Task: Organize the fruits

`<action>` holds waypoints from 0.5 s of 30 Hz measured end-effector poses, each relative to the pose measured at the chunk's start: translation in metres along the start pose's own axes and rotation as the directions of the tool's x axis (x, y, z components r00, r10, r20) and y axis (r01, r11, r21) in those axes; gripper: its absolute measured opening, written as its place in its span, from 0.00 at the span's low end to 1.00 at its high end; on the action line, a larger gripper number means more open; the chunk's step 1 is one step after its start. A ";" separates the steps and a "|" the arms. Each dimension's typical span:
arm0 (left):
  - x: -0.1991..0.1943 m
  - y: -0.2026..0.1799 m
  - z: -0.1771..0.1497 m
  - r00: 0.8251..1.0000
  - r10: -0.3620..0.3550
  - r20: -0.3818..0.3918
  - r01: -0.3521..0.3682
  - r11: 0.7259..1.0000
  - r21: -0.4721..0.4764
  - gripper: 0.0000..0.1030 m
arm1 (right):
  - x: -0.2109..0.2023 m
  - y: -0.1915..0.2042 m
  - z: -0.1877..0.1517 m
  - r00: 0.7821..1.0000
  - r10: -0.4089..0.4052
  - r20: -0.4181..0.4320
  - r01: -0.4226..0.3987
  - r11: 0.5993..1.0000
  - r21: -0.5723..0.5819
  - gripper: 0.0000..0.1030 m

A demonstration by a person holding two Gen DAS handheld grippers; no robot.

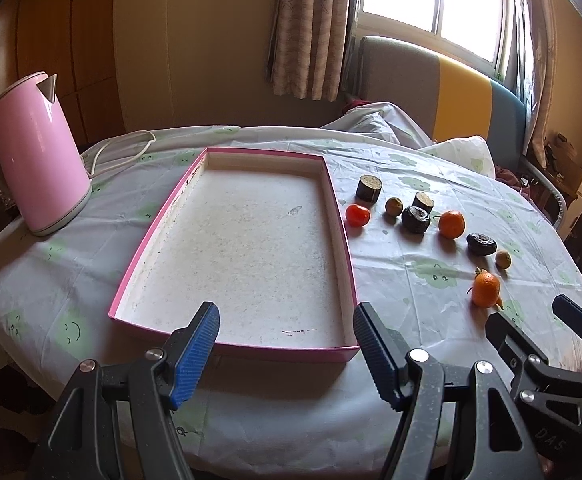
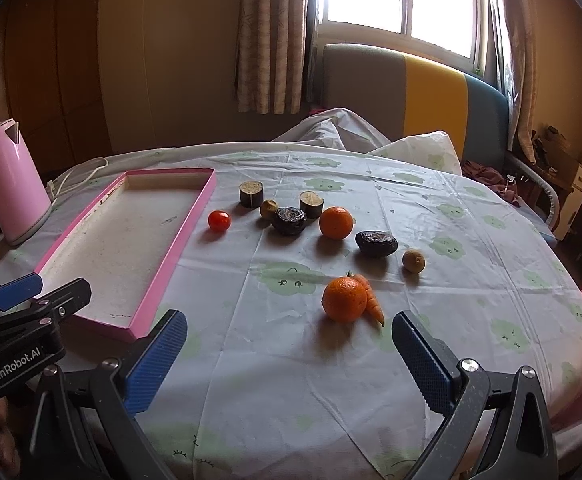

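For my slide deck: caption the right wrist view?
Open right gripper faces an orange on the table, pink tray still empty.

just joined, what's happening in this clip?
A person holds a hand-held gripper in each hand over a cloth-covered table; nothing is grasped. The left hand-held gripper is open at the near edge of the pink tray, which holds no fruit. The right hand-held gripper is open and faces the nearest orange, which has a small carrot beside it. The other fruits lie loose on the cloth right of the tray. A pink kettle stands to its left.
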State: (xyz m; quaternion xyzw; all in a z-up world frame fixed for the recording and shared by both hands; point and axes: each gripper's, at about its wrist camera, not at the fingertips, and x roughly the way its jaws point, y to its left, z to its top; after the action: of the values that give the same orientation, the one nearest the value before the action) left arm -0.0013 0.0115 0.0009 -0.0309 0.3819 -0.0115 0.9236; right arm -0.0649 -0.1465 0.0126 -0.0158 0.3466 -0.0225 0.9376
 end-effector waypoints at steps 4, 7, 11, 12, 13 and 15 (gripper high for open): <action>-0.001 -0.001 -0.001 1.000 0.001 0.004 -0.001 1.000 0.003 0.69 | 0.000 0.000 0.000 1.000 0.001 0.001 -0.001 1.000 0.000 1.00; -0.001 -0.001 -0.001 1.000 0.002 0.005 -0.002 1.000 0.003 0.69 | -0.001 0.000 0.000 1.000 0.000 0.000 0.000 1.000 0.001 1.00; -0.002 -0.001 -0.001 1.000 0.004 0.008 -0.004 1.000 0.001 0.69 | -0.001 0.001 -0.001 1.000 0.001 0.004 -0.001 1.000 0.002 1.00; -0.002 -0.001 -0.001 1.000 0.002 0.007 -0.002 1.000 0.002 0.69 | -0.001 0.001 -0.001 1.000 0.002 0.004 -0.002 1.000 0.003 1.00; -0.003 -0.001 -0.001 1.000 0.001 0.008 -0.001 1.000 0.003 0.69 | -0.001 0.000 -0.001 1.000 0.002 0.004 -0.002 1.000 0.003 1.00; -0.004 -0.001 -0.001 1.000 0.002 0.010 -0.002 1.000 0.008 0.69 | -0.002 0.001 -0.002 1.000 0.003 0.005 -0.003 1.000 0.004 1.00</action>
State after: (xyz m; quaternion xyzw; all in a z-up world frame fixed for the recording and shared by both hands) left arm -0.0046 0.0104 0.0030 -0.0268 0.3773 -0.0117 0.9256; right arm -0.0673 -0.1459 0.0125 -0.0134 0.3440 -0.0218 0.9386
